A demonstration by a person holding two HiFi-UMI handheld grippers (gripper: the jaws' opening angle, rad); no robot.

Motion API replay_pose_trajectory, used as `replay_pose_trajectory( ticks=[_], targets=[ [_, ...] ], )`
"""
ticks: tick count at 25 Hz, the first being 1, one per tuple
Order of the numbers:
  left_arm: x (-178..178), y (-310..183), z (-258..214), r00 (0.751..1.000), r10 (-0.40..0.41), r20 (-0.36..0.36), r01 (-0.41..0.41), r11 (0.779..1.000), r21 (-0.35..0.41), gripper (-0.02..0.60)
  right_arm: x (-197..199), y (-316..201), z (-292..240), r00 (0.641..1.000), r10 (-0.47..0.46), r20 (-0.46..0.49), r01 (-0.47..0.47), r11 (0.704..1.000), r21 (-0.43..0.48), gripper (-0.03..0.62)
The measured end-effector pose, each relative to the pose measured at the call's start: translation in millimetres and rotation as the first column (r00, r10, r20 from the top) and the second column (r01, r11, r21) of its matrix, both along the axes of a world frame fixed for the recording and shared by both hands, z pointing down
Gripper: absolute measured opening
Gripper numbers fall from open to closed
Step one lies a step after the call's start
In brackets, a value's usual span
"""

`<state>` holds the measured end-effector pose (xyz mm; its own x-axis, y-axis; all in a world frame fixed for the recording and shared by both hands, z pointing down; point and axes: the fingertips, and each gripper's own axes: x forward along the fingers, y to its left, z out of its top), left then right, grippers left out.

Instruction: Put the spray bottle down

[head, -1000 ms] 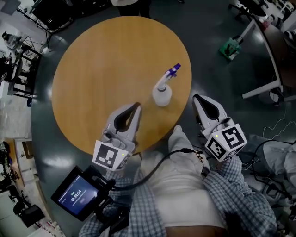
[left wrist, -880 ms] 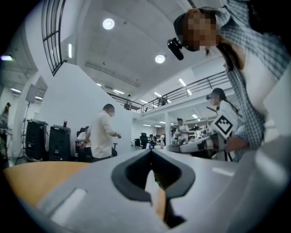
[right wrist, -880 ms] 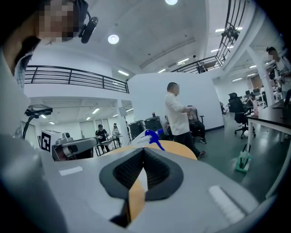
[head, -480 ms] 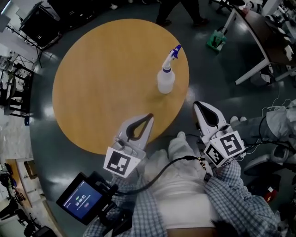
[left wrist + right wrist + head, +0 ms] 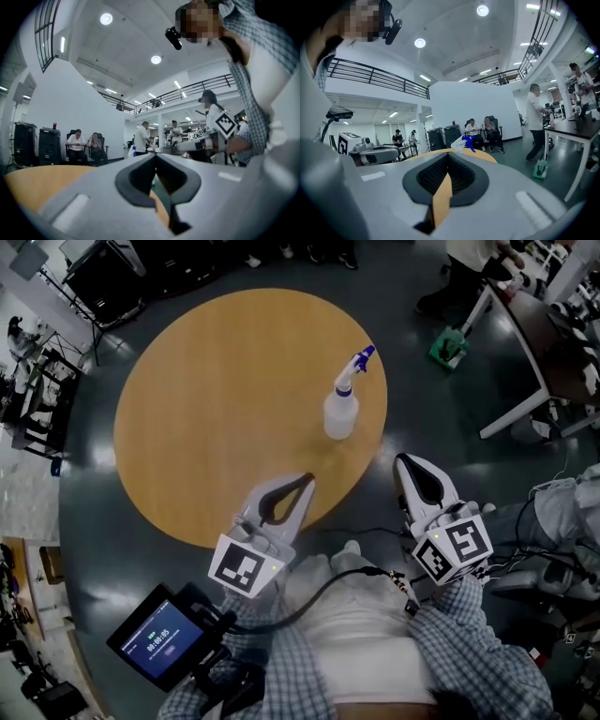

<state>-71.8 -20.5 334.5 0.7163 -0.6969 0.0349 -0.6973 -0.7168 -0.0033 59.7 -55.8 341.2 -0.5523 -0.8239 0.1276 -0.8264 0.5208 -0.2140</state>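
Note:
A white spray bottle (image 5: 341, 412) with a blue nozzle stands upright and alone on the round wooden table (image 5: 216, 399), near its right edge. My left gripper (image 5: 305, 482) hovers at the table's near rim, shut and empty, a good way short of the bottle. Off the table to the right, my right gripper (image 5: 405, 462) hangs over the dark floor, its jaws also meeting with nothing between them. In the right gripper view the bottle's head (image 5: 461, 142) shows just above the closed right gripper (image 5: 449, 153). The left gripper view shows the left gripper (image 5: 156, 155) with its tips together.
A desk with white legs (image 5: 525, 343) and a green object (image 5: 448, 348) stand on the floor at the upper right. Black stands and gear (image 5: 103, 277) crowd the upper left. A lit screen (image 5: 155, 638) hangs at my lower left. Seated people (image 5: 480, 129) are beyond the table.
Both grippers have drawn back towards my body, away from the bottle. The left one went from over the tabletop to its near rim. The bottle has stayed upright in place.

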Motion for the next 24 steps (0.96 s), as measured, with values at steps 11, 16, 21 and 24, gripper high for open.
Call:
replay_pose_trajectory(
  ticks=[11, 16, 21, 24],
  targets=[
    [8, 1, -4, 1.0, 0.026, 0.006, -0.026, 1.0, 0.0, 0.0, -7, 9, 1, 1.0, -0.025, -0.008, 0.025, 1.0, -0.003, 0.003],
    [5, 2, 1, 1.0, 0.01, 0.016, -0.01, 1.0, -0.003, 0.0, -6, 10, 3, 1.0, -0.028, -0.013, 0.028, 1.0, -0.007, 0.003],
    [2, 2, 1, 1.0, -0.002, 0.017, 0.002, 1.0, 0.004, 0.0, -10, 10, 4, 0.999, -0.038, -0.02, 0.038, 0.999, -0.004, 0.003],
    [0, 2, 2, 1.0, -0.001, 0.021, 0.001, 1.0, 0.003, 0.0, -12, 10, 5, 0.999, -0.042, -0.02, 0.041, 0.999, -0.005, 0.003]
  ],
)
